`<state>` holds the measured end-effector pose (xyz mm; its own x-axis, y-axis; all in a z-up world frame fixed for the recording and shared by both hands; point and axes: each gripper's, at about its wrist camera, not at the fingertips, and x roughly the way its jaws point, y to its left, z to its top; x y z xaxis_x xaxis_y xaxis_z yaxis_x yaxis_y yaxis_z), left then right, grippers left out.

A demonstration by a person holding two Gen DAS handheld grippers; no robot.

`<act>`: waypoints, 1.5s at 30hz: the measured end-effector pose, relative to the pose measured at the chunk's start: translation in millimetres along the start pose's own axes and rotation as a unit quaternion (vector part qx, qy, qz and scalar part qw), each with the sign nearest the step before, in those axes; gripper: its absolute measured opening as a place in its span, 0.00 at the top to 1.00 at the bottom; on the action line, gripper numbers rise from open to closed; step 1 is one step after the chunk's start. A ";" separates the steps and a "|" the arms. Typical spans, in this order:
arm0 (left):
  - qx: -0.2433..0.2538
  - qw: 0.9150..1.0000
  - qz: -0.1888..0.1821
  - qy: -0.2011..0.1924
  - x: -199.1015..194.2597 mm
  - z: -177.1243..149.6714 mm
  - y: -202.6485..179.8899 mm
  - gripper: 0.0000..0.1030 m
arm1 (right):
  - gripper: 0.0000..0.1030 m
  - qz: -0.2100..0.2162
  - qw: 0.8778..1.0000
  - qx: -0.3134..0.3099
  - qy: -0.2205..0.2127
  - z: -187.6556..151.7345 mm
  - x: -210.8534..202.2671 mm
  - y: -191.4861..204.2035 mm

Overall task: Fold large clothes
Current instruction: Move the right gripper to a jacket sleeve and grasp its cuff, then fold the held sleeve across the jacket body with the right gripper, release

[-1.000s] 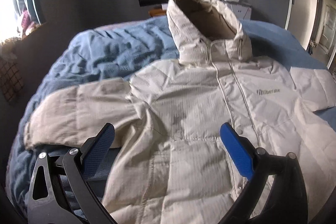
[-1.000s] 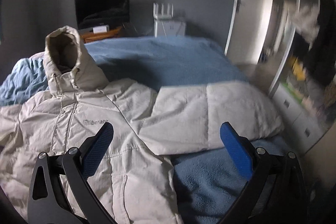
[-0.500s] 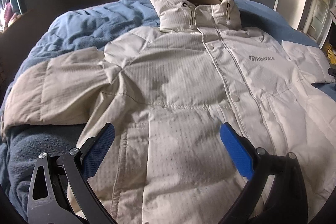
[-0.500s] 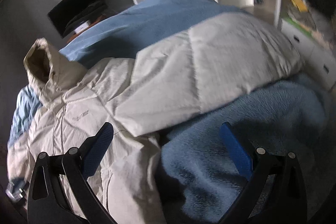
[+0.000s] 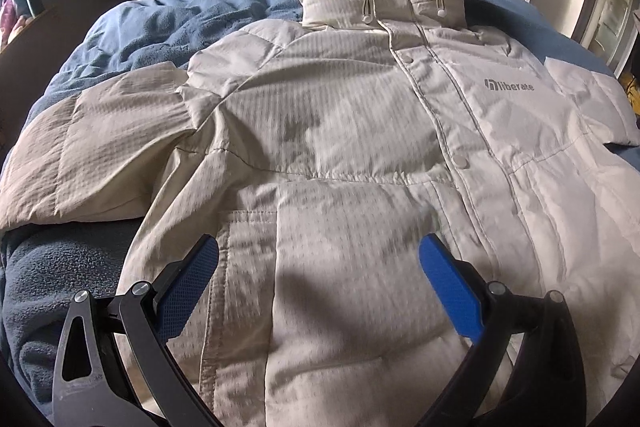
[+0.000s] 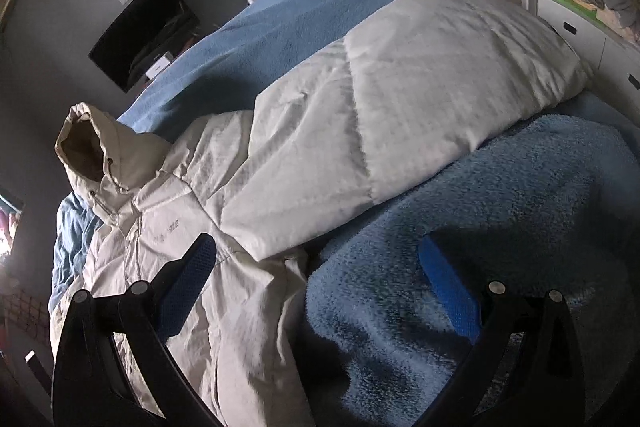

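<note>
1. Blue fleece bedding [image 5: 168, 23] covers the bed on which the white hooded jacket [image 5: 360, 131] is spread face up, its long axis running straight ahead of the left gripper [image 5: 318, 259].
2. Both grippers are held wide open and empty.
3. Ahead and slightly right of the right gripper [image 6: 316, 259], the sleeve [image 6: 420, 99] extends sideways; that gripper is judged nearer for folding it inward.

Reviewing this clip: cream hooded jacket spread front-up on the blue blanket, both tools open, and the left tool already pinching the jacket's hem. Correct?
Not quite. The left tool pinches nothing: the left wrist view shows its fingers spread wide above the jacket, with no fabric between them. The rest holds: the jacket lies front-up on the blue blanket, and the right tool is open too.
</note>
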<state>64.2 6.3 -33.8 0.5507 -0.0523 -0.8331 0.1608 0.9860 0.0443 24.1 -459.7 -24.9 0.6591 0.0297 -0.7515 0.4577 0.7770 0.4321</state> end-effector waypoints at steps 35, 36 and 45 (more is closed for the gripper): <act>0.008 1.000 -0.010 0.019 17.3 -0.7 -4.7 0.06 | 0.59 0.016 0.964 0.239 -0.113 66.5 22.3 -111.6; 0.008 1.000 -0.010 0.019 17.4 -0.7 -4.8 0.06 | 0.60 0.007 0.963 0.240 -0.122 70.1 22.5 -115.3; 0.007 1.000 -0.011 0.020 18.1 -1.3 -4.0 0.06 | 0.91 -0.028 0.969 0.172 -0.175 79.7 -5.2 -93.1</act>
<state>72.5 1.5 -49.7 0.5139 -0.0682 -0.8551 0.1843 0.9823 0.0324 25.6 -582.4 -21.6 0.7625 -0.2682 -0.5888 0.6303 0.5136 0.5822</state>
